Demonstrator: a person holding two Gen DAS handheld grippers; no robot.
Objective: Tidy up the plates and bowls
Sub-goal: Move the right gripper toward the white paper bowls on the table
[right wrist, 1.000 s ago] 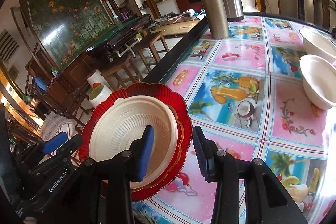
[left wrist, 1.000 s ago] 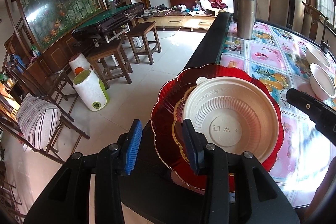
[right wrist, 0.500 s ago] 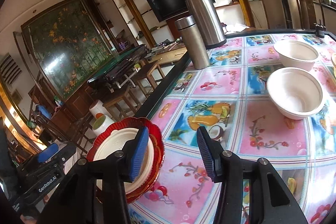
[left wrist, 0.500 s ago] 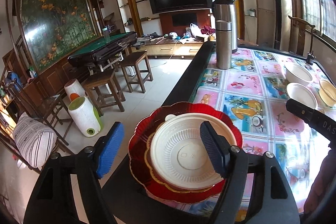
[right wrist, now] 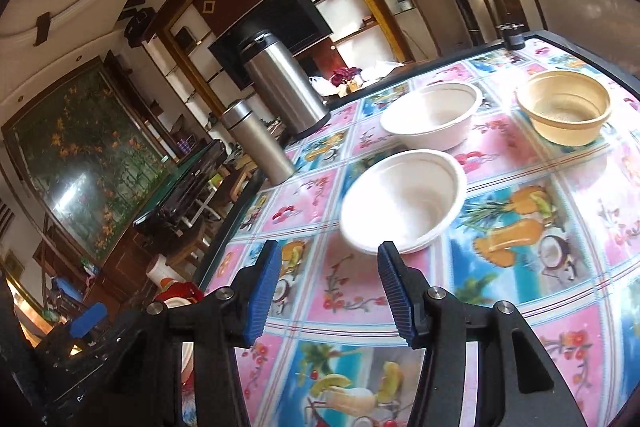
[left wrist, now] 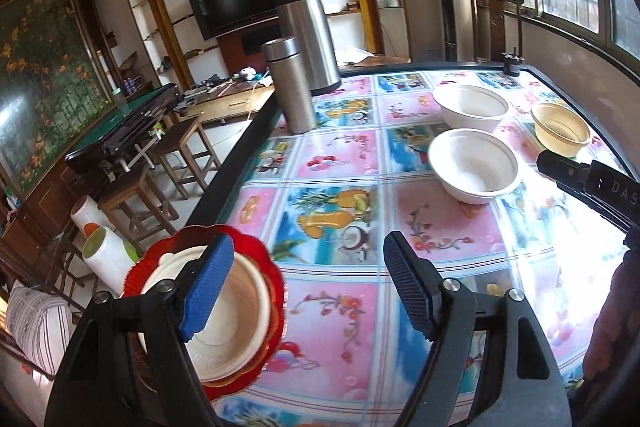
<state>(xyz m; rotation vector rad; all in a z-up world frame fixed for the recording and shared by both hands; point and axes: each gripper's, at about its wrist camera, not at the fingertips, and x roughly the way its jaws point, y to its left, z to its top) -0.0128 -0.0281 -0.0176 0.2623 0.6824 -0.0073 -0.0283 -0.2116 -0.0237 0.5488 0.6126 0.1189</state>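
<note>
1. Both grippers have swung away from the plate stack since a second ago: then each camera was filled by the red plate [left wrist: 269, 291] and the white plate [left wrist: 248, 311] on it, and now both look across the fruit-print tablecloth [left wrist: 340, 219] toward the bowls.
2. Left gripper [left wrist: 308, 291]: jaws spread wide, holding nothing. They were close together a second ago.
3. Right gripper [right wrist: 326, 291]: jaws spread, nothing between them, hovering just short of the nearer white bowl [right wrist: 404, 201]; the right finger pad [right wrist: 394, 287] overlaps that bowl's near rim in the right wrist view, but whether it touches cannot be told.
4. Taking the nearer white bowl as landmark, the plate stack sits well apart from it, at the table's left edge near the person, the red plate's rim partly past the dark border [left wrist: 232, 163].
5. A second white bowl [right wrist: 432, 115] stands just behind the landmark bowl.
6. A tan bowl [right wrist: 564, 107] stands behind and to the right of it, beside the second white bowl.
7. A steel flask [left wrist: 290, 83] and a larger steel thermos jug [left wrist: 310, 39] stand behind and to the left of the landmark bowl, by the table's left edge.
</note>
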